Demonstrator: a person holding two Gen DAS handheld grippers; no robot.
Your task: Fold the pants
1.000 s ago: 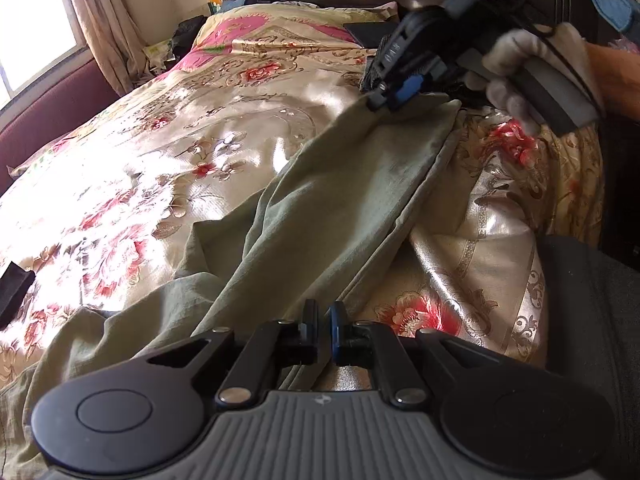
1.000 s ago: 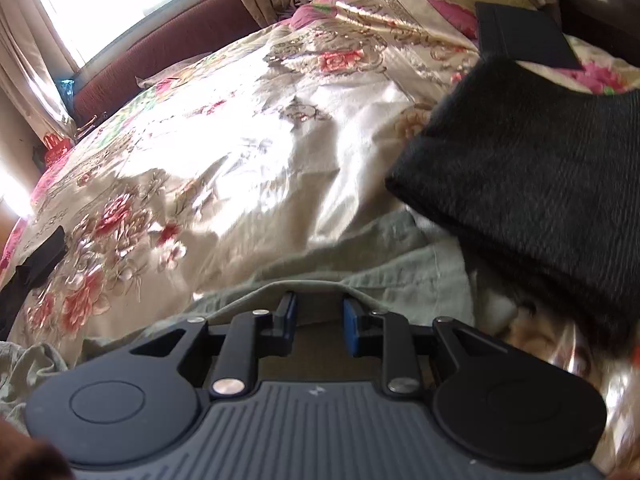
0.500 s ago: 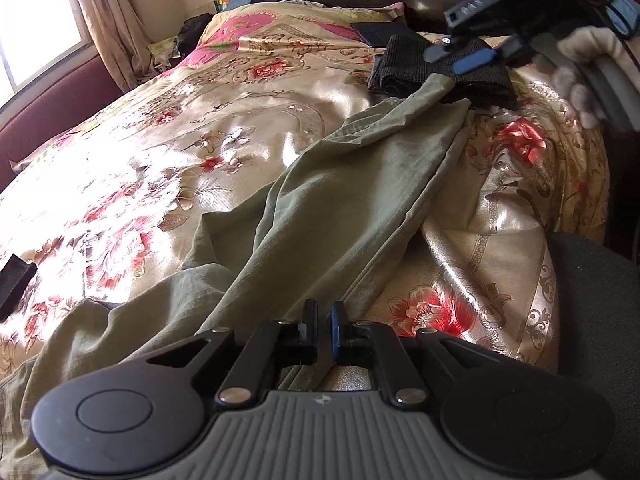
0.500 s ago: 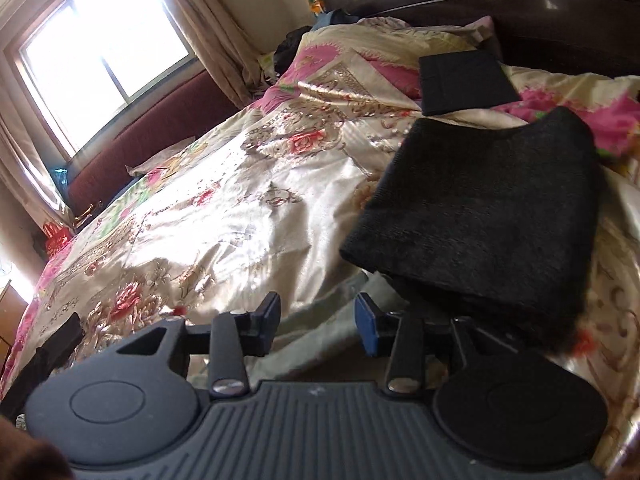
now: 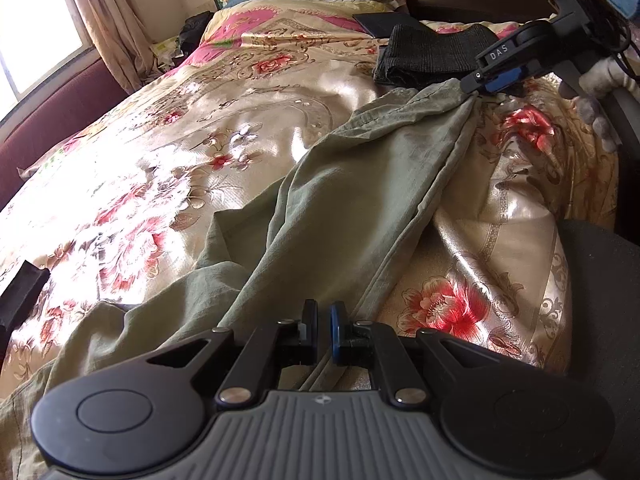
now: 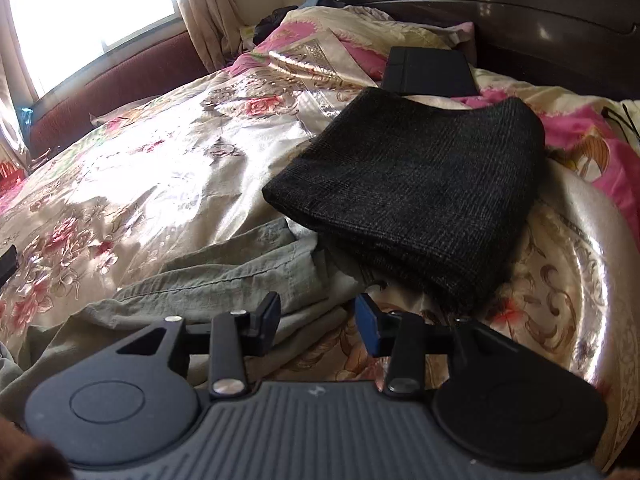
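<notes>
Olive-green pants (image 5: 360, 184) lie stretched along the floral bedspread (image 5: 160, 140), one leg running from near to far. My left gripper (image 5: 324, 320) is shut on the near part of the pants, with fabric pinched between its pads. The far hem (image 6: 224, 280) rests crumpled on the bed beside a folded black knit garment (image 6: 404, 200). My right gripper (image 6: 318, 320) stands open just behind that hem with nothing between its fingers. In the left wrist view the right gripper (image 5: 486, 82) hovers at the hem's tip, held by a gloved hand (image 5: 600, 80).
A flat black case (image 6: 428, 70) lies past the knit garment (image 5: 428, 54), near the dark headboard (image 6: 520, 8). A window and curtain fill the left. A small black object (image 5: 20, 292) sits at the bed's left. Something dark (image 5: 600, 280) borders the bed's right edge.
My right gripper opened and let go of the pant leg's hem, then drew back to the right. The leg dropped flat onto the bed. The left gripper kept still.
</notes>
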